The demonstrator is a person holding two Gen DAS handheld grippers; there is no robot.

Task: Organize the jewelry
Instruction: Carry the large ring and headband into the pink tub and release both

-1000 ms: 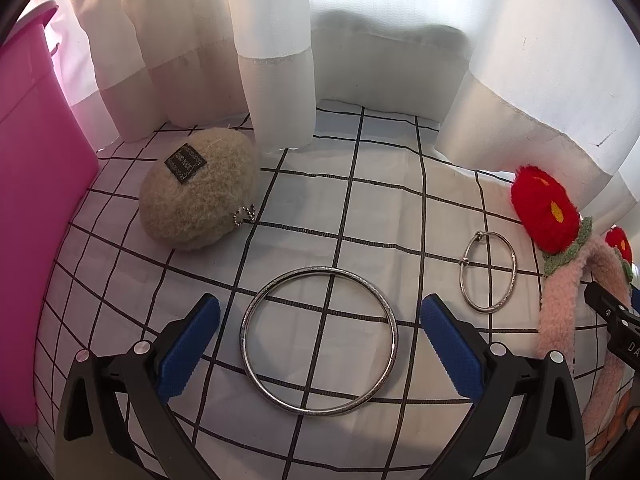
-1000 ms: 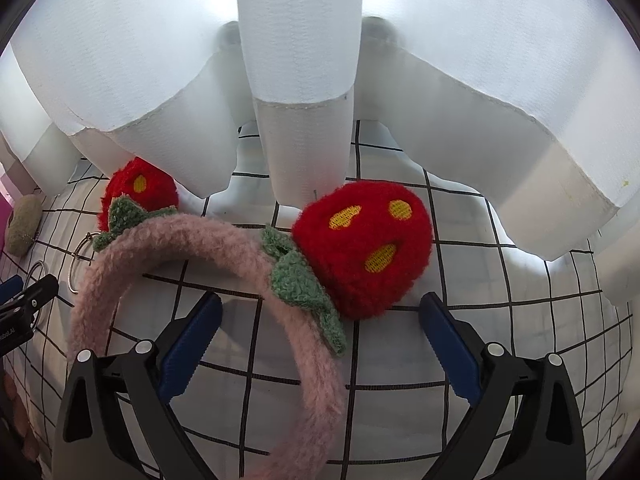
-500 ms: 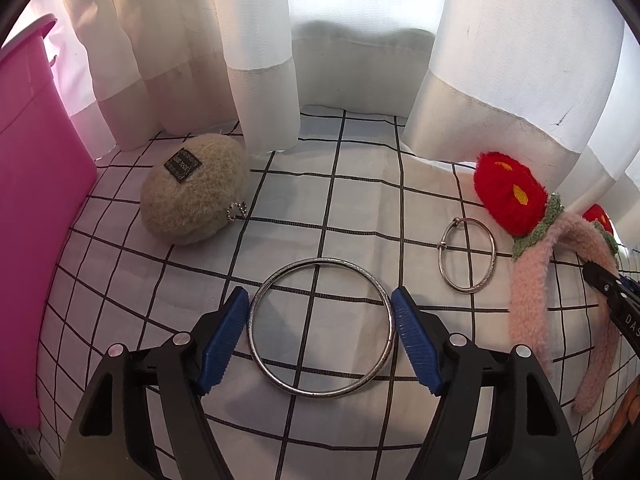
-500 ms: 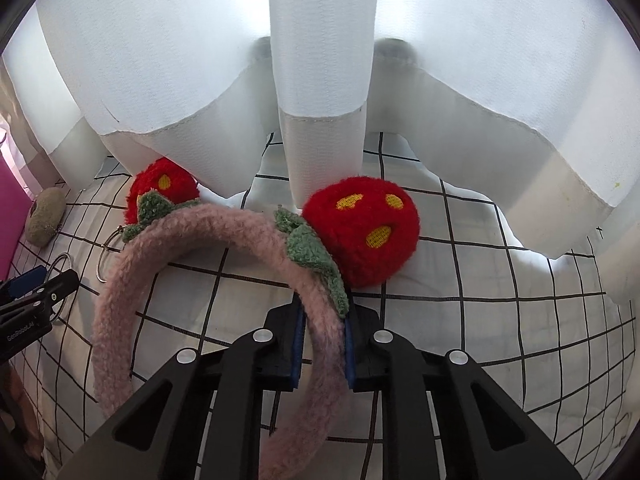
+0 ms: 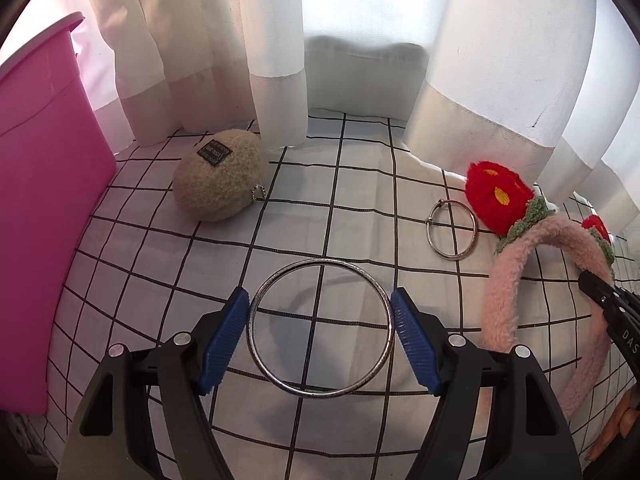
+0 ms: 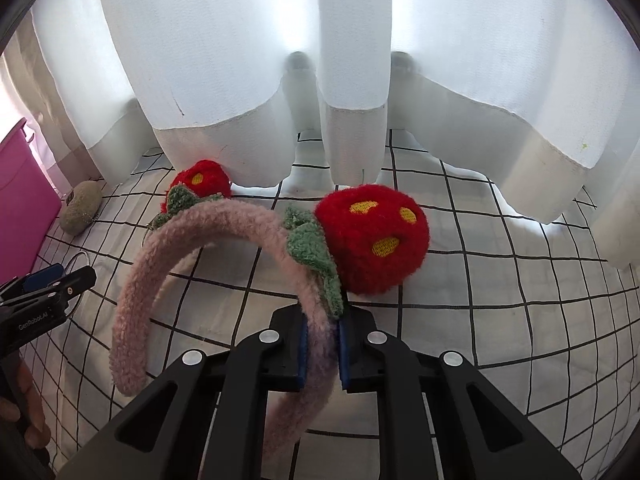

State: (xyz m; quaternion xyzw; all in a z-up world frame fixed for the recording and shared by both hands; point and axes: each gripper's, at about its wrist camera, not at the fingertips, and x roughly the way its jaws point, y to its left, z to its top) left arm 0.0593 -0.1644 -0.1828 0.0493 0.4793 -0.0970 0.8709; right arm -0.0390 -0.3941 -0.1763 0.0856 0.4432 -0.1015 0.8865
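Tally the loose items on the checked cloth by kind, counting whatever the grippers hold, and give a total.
Metal rings: 2, the large ring between the left gripper pads and the small ring lying free.
Fuzzy headbands: 1, the pink headband clamped in the right gripper.
Plush pouches: 1, the beige pouch.
Total: 4
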